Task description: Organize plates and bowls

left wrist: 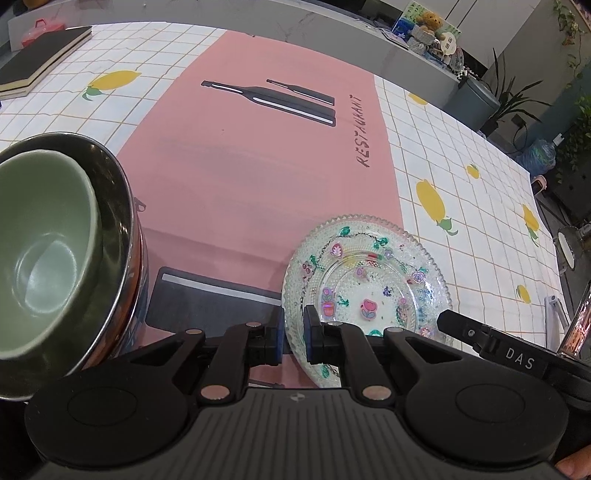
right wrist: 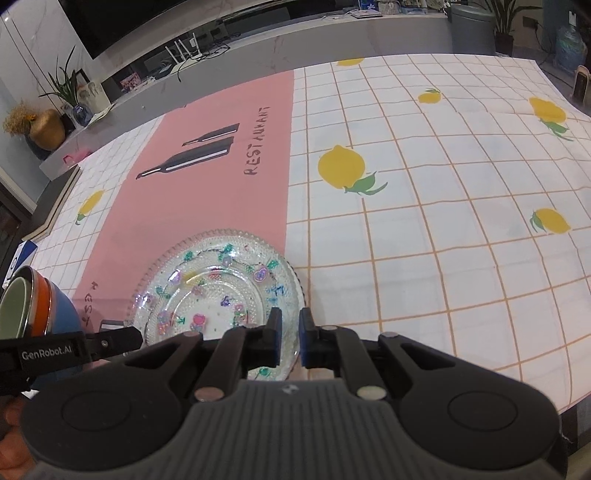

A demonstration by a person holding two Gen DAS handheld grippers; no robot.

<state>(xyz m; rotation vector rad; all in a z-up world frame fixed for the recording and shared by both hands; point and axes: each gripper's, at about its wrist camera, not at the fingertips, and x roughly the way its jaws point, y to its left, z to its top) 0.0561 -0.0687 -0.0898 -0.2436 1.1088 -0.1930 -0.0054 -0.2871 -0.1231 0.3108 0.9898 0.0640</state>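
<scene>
A clear glass plate [left wrist: 369,280] with colourful flower stickers sits low and centre in both views on a pink placemat [left wrist: 258,166]. The left gripper [left wrist: 293,332] pinches its near-left rim and the right gripper [right wrist: 290,334] pinches its near-right rim. At the left edge, a green bowl [left wrist: 44,236] is nested in a metal bowl [left wrist: 122,206].

A home living room: a wall television [right wrist: 155,22], potted plants [right wrist: 64,83], and a teddy bear [left wrist: 430,20] on the ledge.

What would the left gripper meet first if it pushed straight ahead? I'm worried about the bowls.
Likely not the bowls: the left gripper is shut on the glass plate rim, so ahead lies the plate itself, then pink mat.
</scene>
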